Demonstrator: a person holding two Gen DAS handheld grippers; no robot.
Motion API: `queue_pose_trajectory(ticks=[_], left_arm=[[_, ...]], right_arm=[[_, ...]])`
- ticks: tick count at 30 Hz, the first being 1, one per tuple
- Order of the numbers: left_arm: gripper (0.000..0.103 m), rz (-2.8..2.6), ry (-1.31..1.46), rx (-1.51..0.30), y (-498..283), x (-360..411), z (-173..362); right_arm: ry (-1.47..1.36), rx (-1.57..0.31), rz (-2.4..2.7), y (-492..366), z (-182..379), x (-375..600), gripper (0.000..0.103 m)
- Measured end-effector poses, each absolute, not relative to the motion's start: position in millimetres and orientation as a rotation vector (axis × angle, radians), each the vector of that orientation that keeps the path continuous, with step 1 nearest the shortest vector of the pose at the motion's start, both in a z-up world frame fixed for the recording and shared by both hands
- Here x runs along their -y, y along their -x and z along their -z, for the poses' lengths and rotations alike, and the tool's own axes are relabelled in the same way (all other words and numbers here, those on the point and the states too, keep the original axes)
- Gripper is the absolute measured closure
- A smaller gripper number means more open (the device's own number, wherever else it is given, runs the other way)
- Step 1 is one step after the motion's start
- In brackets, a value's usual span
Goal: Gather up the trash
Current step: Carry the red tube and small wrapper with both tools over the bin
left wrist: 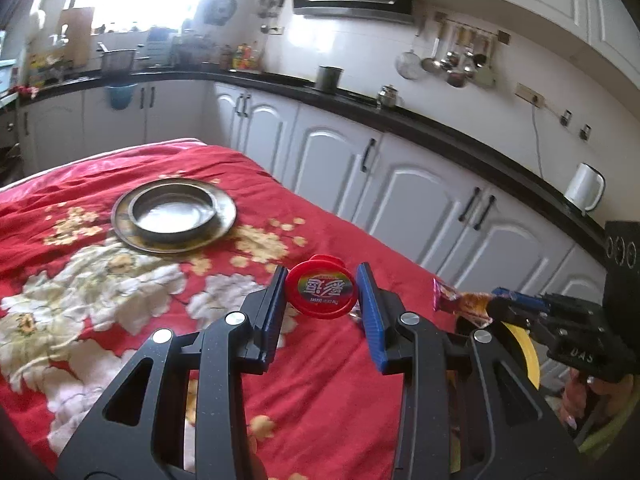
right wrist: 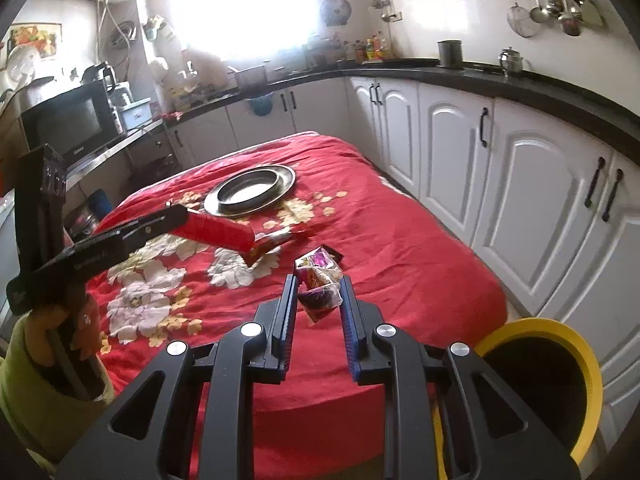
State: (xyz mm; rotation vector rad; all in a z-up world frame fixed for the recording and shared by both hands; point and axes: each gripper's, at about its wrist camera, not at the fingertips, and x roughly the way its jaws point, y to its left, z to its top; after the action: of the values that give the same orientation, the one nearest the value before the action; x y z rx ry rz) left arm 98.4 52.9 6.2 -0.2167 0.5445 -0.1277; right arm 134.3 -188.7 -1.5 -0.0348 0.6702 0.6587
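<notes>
Two metal dishes [left wrist: 174, 216] — one red lid [left wrist: 321, 291] — perhaps two wrappers [right wrist: 320, 280], one yellow-rimmed bin [right wrist: 560, 344].

Daylight pours through the blown-out kitchen window [right wrist: 240, 8], washed to pure white in both views, with haze bleeding over the counter clutter just below it. The round grey metal plate [left wrist: 174, 216] on the table in front of the window carries a pale glare patch. The glossy white cupboard doors [right wrist: 452, 148] to the window's right bow strongly — fisheye warp — and black vignetting rings every corner. Far detail is soft and slightly smeared.
</notes>
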Motion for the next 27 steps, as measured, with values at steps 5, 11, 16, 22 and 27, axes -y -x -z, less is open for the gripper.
queue_pose_trajectory(ticks=[5, 11, 16, 22, 27], left_arm=[[0.075, 0.174, 0.198, -0.563, -99.7, -33.0, -1.7], [0.075, 0.222, 0.177, -0.580, -102.9, -14.6, 3.0], [0.075, 0.273, 0.150, -0.594, -106.0, 7.6, 7.1], [0.075, 0.336, 0.114, -0.603, -108.4, 39.7, 9.3], [0.075, 0.401, 0.073, -0.615, -111.7, 72.2, 16.1]], right_arm=[[0.007, -0.671, -0.630, -131.5, 0.7, 207.3, 0.082], [-0.014, -0.679, -0.586, -129.7, 2.0, 227.9, 0.082], [-0.031, -0.680, -0.541, -127.8, 4.2, 248.0, 0.082], [-0.050, -0.686, -0.471, -128.9, 8.9, 275.4, 0.082], [-0.065, -0.695, -0.408, -126.8, 15.0, 301.8, 0.082]])
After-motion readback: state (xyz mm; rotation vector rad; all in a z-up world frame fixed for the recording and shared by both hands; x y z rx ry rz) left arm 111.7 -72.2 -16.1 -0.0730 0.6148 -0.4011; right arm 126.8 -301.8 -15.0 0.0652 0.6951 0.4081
